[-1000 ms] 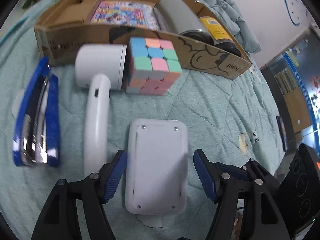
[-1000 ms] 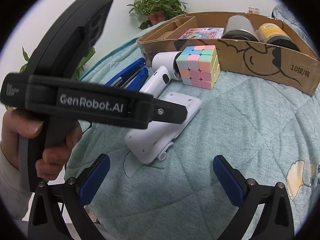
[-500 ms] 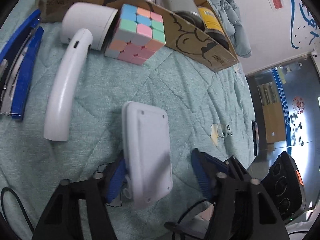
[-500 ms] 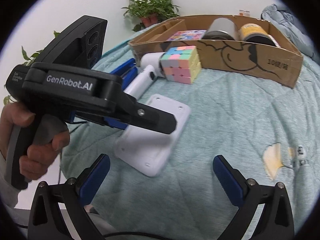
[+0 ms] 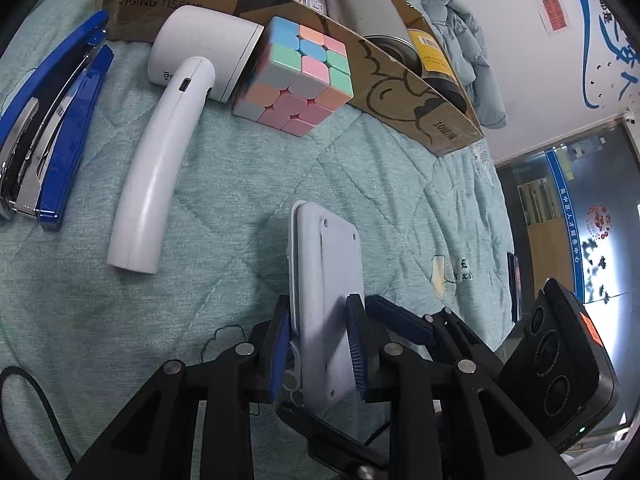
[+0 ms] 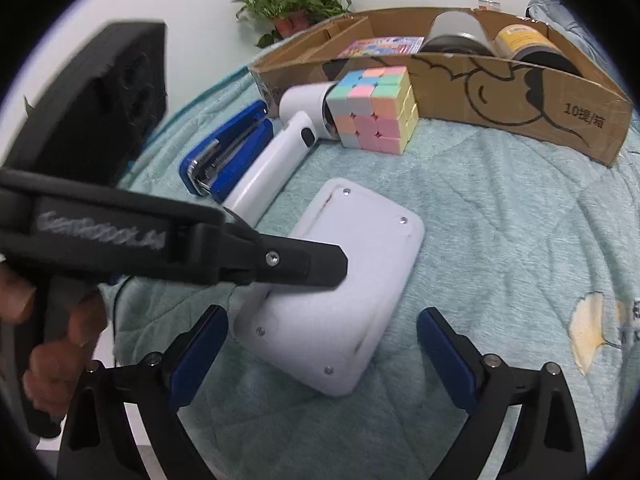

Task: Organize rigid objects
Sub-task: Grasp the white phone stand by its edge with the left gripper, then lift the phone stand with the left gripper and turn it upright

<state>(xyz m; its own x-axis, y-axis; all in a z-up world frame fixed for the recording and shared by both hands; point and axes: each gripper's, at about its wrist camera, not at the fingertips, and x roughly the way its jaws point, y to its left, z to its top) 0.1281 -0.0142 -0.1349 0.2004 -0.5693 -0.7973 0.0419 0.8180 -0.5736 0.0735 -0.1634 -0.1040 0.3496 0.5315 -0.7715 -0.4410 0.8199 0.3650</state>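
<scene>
Tilted onto its edge, white device (image 5: 326,280) sits gripped by closing left tool (image 5: 320,356), underside hidden.

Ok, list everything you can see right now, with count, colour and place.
flat white plastic device: one, tipped on edge between the left gripper's pads
pastel puzzle cube: one, beside the box front
white handheld appliance: one, lying left of the cube
blue metal stapler: one, far left
brown cardboard box: one, at the back
colourful printed packet: one, in the box
cylindrical cans: two, grey and yellow-labelled, in the box
teal quilted cover: underneath everything
potted green plant: one, behind the box
left gripper: closing on the device
right gripper: closing slightly, nothing gripped
hand: holding the left gripper's handle
</scene>
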